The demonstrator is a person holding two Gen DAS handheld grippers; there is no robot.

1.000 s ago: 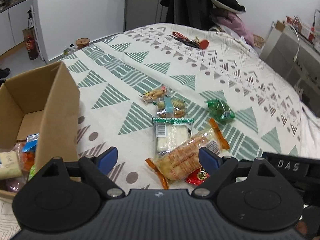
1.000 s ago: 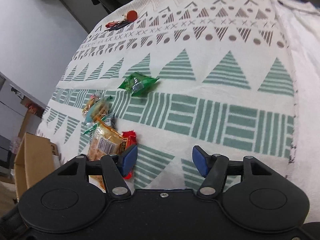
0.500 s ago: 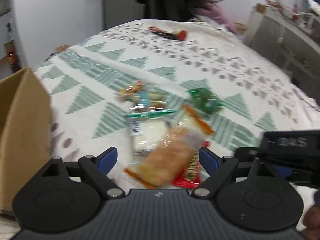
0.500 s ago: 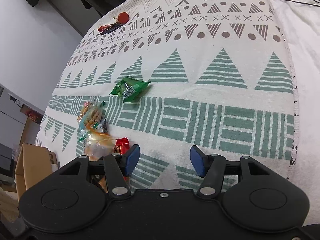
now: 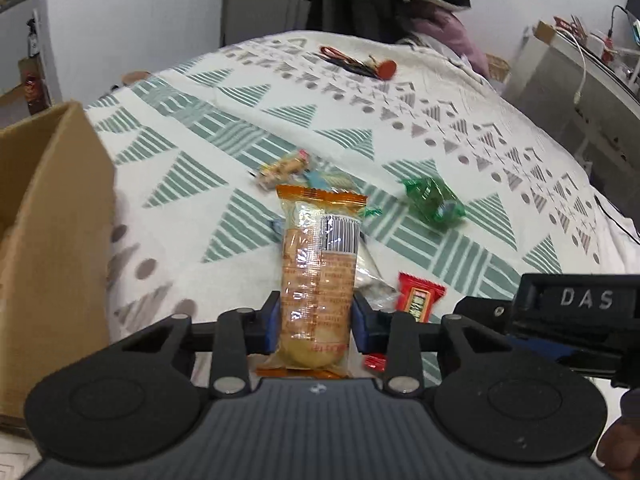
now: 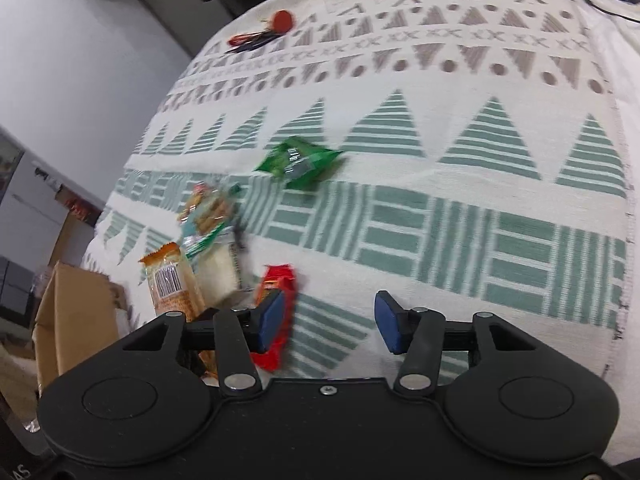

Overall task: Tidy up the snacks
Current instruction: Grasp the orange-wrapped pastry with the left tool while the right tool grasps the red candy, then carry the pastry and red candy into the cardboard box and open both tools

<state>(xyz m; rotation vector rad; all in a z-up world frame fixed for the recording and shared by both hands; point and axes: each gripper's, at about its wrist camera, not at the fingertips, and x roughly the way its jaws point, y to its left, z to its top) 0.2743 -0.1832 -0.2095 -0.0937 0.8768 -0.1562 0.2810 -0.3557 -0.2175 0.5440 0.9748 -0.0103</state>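
A cardboard box (image 5: 52,216) stands left of the cracker packet (image 5: 318,276), cut off by the frame. The left gripper (image 5: 314,320) is clamped on the packet's lower part; its long axis points straight away along the fingers, barcode end farthest. Behind the packet lie small sweets, partly hidden and blurred, perhaps with a white bar. Right of it sit a red wrapper (image 5: 418,298) and a green bag (image 5: 434,204). The right gripper (image 6: 330,322) is spread wide, empty, over the bedspread (image 6: 460,216).

A bed (image 5: 460,128) in a patterned cover is stretching ahead of the tool, white wall (image 5: 132,20) standing beyond, shelving (image 5: 568,80) sitting right.
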